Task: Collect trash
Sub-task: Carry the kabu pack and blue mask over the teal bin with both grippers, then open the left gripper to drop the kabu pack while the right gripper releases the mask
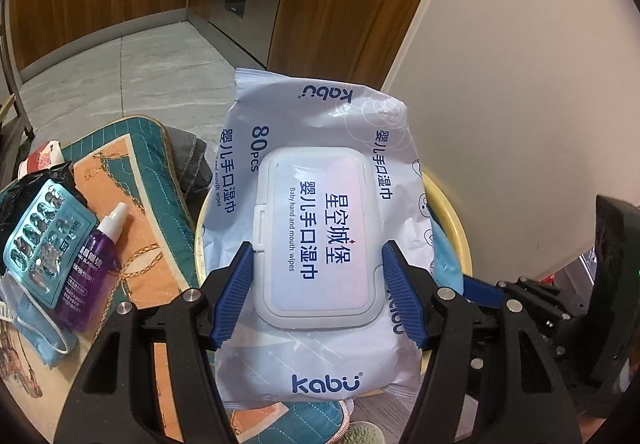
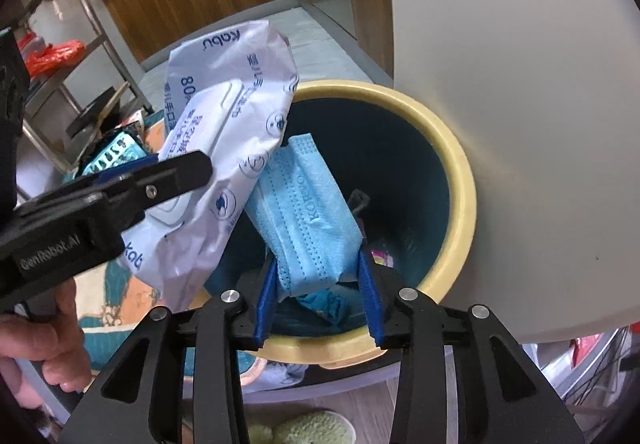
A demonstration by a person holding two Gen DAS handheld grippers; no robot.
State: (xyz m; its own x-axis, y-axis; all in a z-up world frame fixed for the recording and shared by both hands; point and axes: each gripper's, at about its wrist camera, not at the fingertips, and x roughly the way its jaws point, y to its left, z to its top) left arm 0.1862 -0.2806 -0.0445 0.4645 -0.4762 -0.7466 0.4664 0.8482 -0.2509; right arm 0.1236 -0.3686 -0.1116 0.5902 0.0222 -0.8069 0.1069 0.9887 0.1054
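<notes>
My left gripper [image 1: 318,262] is shut on a white and blue pack of baby wipes [image 1: 316,171] and holds it over the yellow-rimmed bin [image 1: 456,228]. The pack also shows in the right wrist view [image 2: 232,131], with the left gripper's finger [image 2: 176,173] across it. My right gripper [image 2: 320,276] is shut on a folded blue face mask [image 2: 308,203] and holds it over the bin's dark opening [image 2: 400,171]. The bin's rim [image 2: 460,179] is pale yellow; some scraps lie inside.
On the patterned cloth [image 1: 140,179] to the left lie a purple spray bottle [image 1: 96,264], a teal blister pack [image 1: 44,240], a black bag and a blue cloth. A pale wall [image 1: 520,83] stands right of the bin. Wooden cabinets stand behind.
</notes>
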